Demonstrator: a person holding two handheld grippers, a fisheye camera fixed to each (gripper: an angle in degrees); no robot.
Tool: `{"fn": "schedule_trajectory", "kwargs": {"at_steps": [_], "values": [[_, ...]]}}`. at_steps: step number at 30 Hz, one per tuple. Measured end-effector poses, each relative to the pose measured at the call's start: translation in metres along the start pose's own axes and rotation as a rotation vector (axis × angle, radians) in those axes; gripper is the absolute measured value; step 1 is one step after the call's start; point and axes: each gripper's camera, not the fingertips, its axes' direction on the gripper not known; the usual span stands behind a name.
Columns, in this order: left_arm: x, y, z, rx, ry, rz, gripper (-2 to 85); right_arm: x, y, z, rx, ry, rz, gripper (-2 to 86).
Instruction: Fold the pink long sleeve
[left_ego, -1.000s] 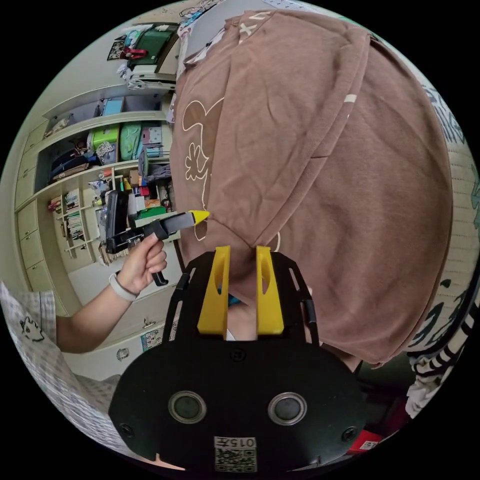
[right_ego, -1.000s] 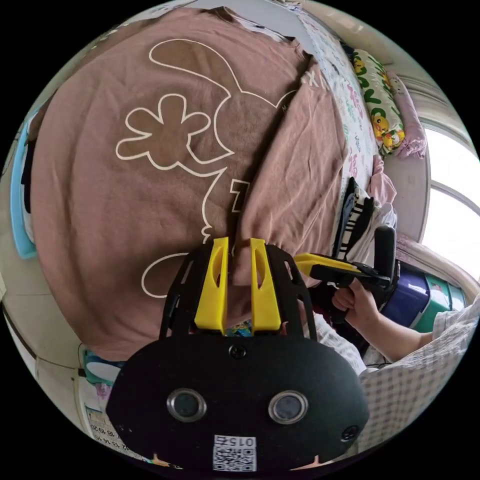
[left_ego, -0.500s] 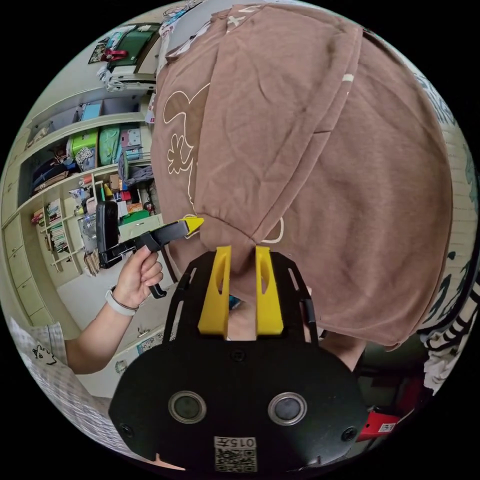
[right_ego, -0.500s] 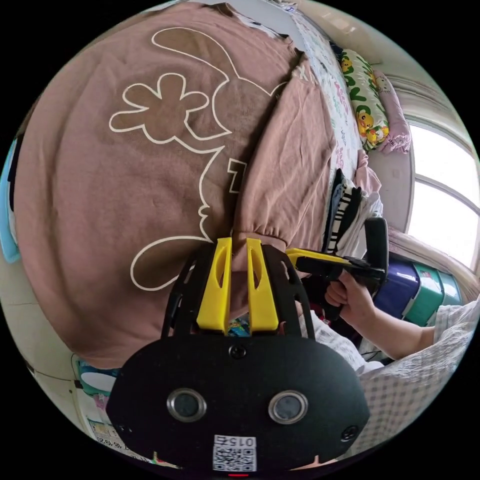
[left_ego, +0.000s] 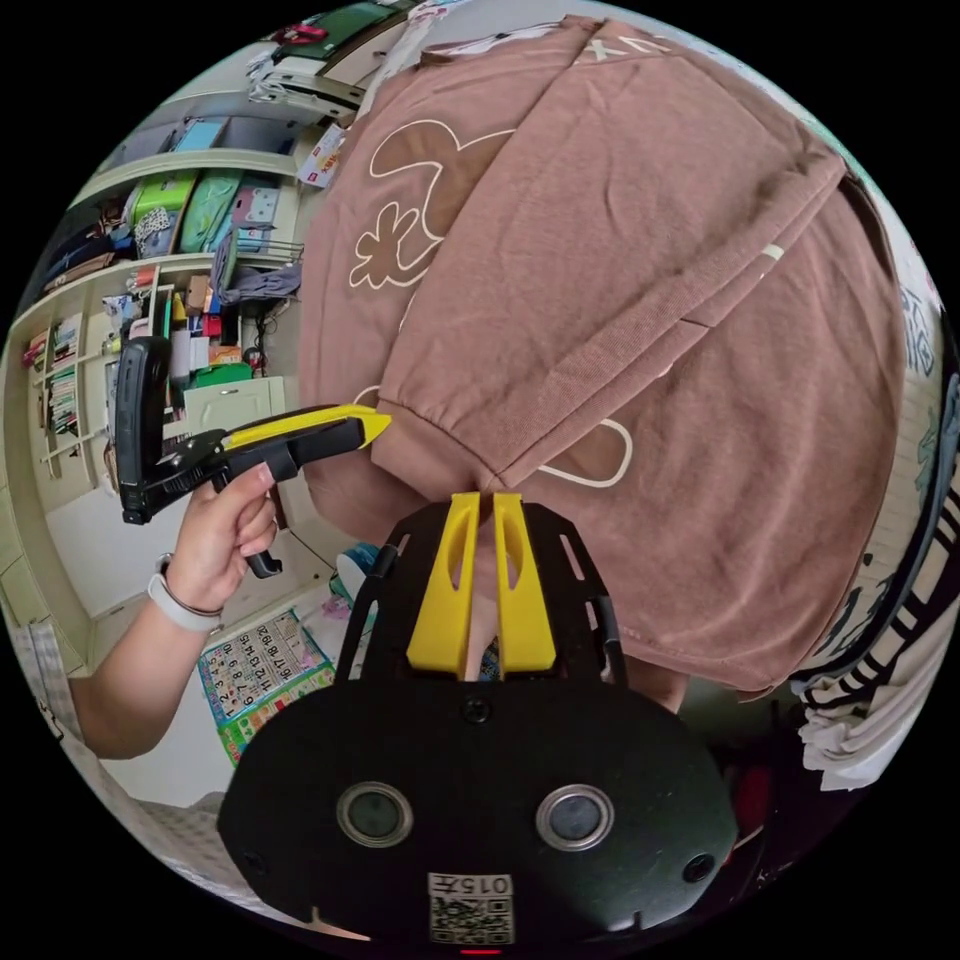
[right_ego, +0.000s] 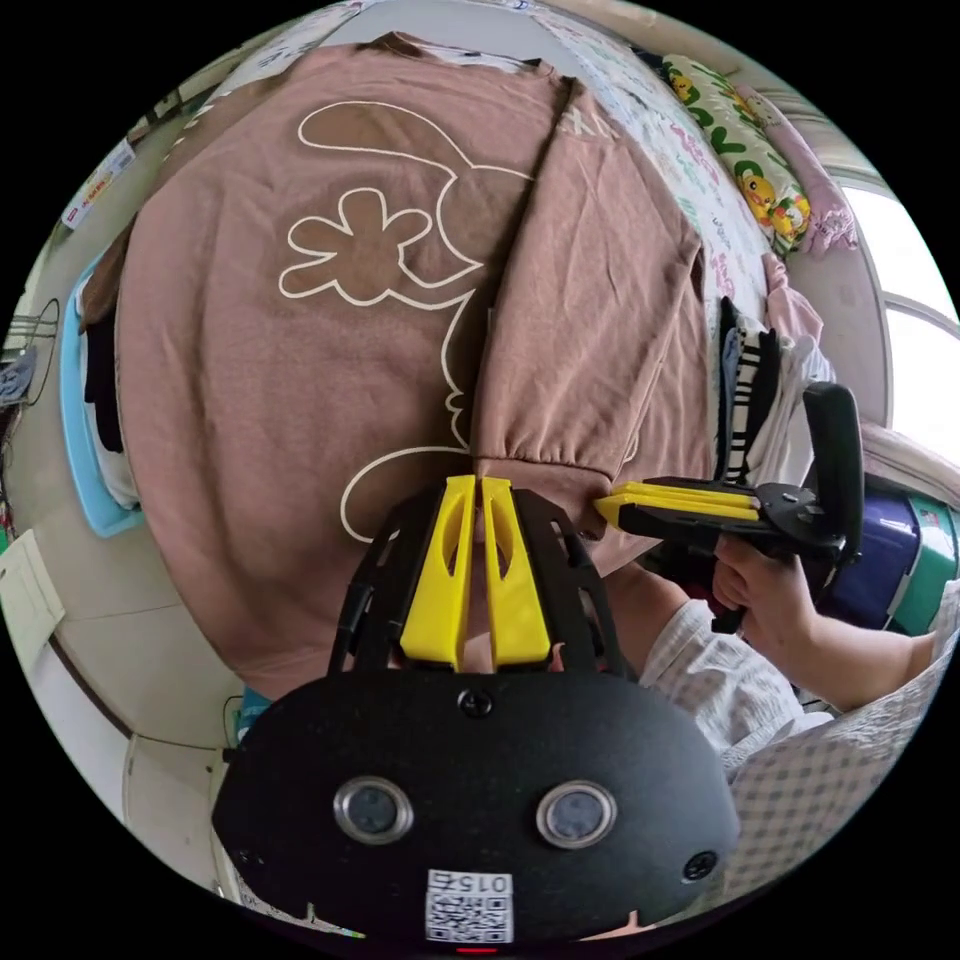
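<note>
Jaws of both grippers nearly closed, each pinching the ribbed cuff end of a folded sleeve on the dusty-pink long-sleeve sweatshirt with cream cartoon outline print (right_ego: 330, 300). Left gripper (left_ego: 478, 510) grips one cuff corner, right gripper (right_ego: 476, 492) the other. Sweatshirt lies spread on the patterned bed sheet (right_ego: 690, 190). Striped folded clothes (right_ego: 748, 395) beside it at right; cluttered shelves (left_ego: 150, 300) far left.

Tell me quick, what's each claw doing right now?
Left claw: closed, pinching the cuff of the pink long sleeve.
Right claw: closed, pinching the same cuff at its other corner.
</note>
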Motion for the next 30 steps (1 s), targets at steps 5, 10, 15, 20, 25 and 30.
{"fn": "schedule_trajectory", "kwargs": {"at_steps": [5, 10, 15, 20, 25, 30], "values": [[0.035, -0.009, 0.045, 0.008, 0.028, -0.021, 1.3, -0.009, -0.019, 0.018, -0.007, -0.067, 0.025, -0.4], [0.068, -0.019, 0.086, 0.019, 0.053, -0.052, 1.3, -0.022, -0.034, 0.032, -0.004, -0.114, 0.042, 0.2], [0.107, -0.032, 0.132, 0.017, 0.062, -0.082, 1.4, -0.044, -0.047, 0.049, -0.001, -0.142, 0.049, 2.2], [0.148, -0.044, 0.169, -0.014, 0.036, -0.095, 1.8, -0.071, -0.055, 0.063, 0.004, -0.129, 0.029, 3.5], [0.185, -0.046, 0.185, -0.062, 0.139, -0.146, 2.4, -0.111, -0.054, 0.074, 0.008, -0.039, -0.031, 5.1], [0.208, -0.087, 0.178, -0.025, 0.258, -0.264, 2.1, -0.195, -0.030, 0.058, 0.238, 0.111, -0.296, 4.7]]}}
